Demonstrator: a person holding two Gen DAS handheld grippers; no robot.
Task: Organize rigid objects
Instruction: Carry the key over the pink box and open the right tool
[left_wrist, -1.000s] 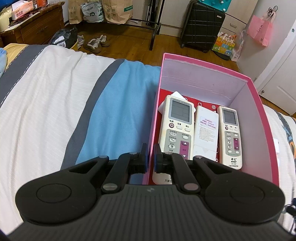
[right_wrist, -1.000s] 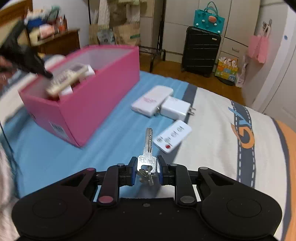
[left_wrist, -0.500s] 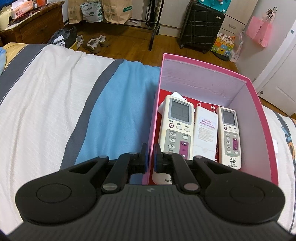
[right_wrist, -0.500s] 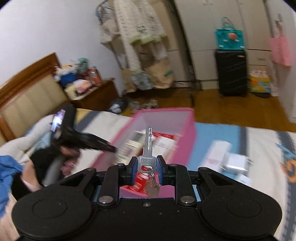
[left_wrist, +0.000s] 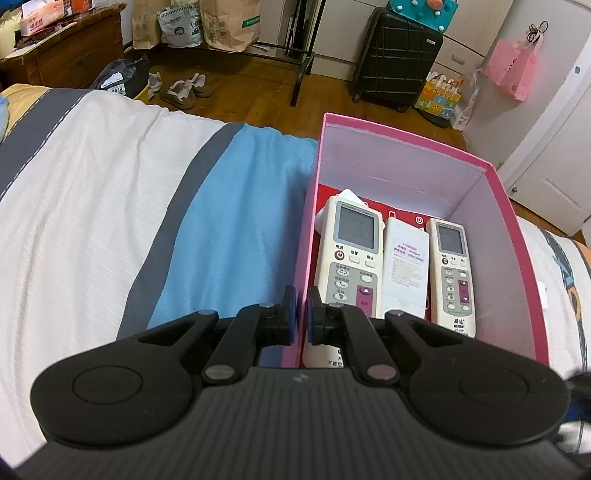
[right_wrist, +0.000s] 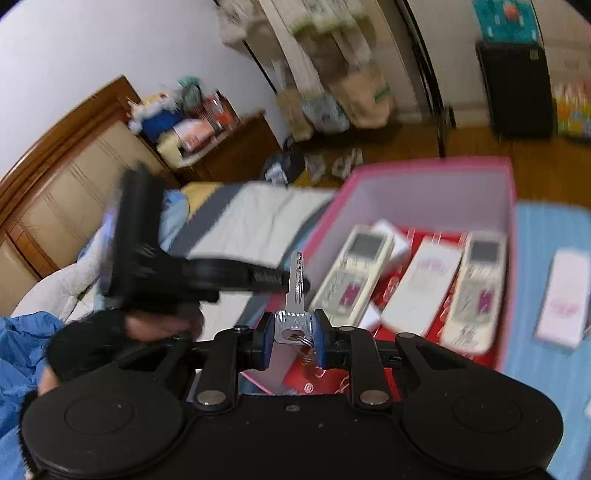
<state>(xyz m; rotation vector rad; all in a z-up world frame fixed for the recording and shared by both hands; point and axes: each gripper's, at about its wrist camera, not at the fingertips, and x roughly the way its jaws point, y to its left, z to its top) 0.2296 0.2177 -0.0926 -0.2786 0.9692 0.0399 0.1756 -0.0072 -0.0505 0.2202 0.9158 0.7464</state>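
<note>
Here the right gripper (right_wrist: 291, 341) is pinching a silver key (right_wrist: 294, 295) by its head, blade pointing straight out ahead of the jaws, above the near end of the pink box (left_wrist: 524, 280). The left gripper (left_wrist: 300, 315) is clamping the box's left wall in its narrowed jaws.

floor: wood (left_wrist: 258, 96) | wall: white (right_wrist: 110, 55) | headboard (right_wrist: 55, 177) | suitcase (left_wrist: 397, 62)
</note>
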